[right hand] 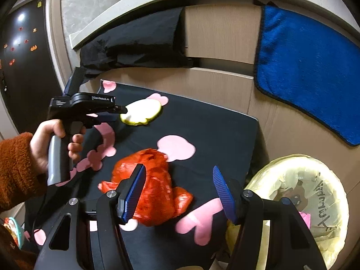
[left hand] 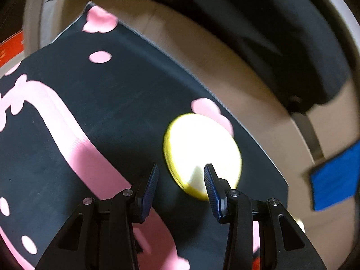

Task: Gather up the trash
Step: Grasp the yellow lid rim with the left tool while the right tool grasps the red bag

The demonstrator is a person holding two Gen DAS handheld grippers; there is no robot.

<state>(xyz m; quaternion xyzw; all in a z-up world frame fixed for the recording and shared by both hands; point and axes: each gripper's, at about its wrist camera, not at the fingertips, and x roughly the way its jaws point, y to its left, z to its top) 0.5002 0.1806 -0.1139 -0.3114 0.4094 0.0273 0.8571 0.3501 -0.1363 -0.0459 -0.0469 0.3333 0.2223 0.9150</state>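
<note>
A flat yellow-white round piece of trash (left hand: 202, 153) lies on the black mat with pink shapes (left hand: 101, 103). My left gripper (left hand: 181, 180) is open, its fingers just short of the piece. In the right wrist view the same piece (right hand: 141, 112) lies at the mat's far side, with the left gripper (right hand: 122, 109) at its left edge. A crumpled red plastic bag (right hand: 155, 186) lies on the mat (right hand: 213, 126). My right gripper (right hand: 180, 191) is open above the bag, its left finger over it. A bin lined with a pale yellow bag (right hand: 297, 204) stands at the right.
A blue towel (right hand: 308, 67) hangs on the beige cabinet front behind the mat; it also shows in the left wrist view (left hand: 335, 177). A black cloth (right hand: 139, 40) hangs from the counter edge. A dark fridge door with magnets (right hand: 20, 51) is at the left.
</note>
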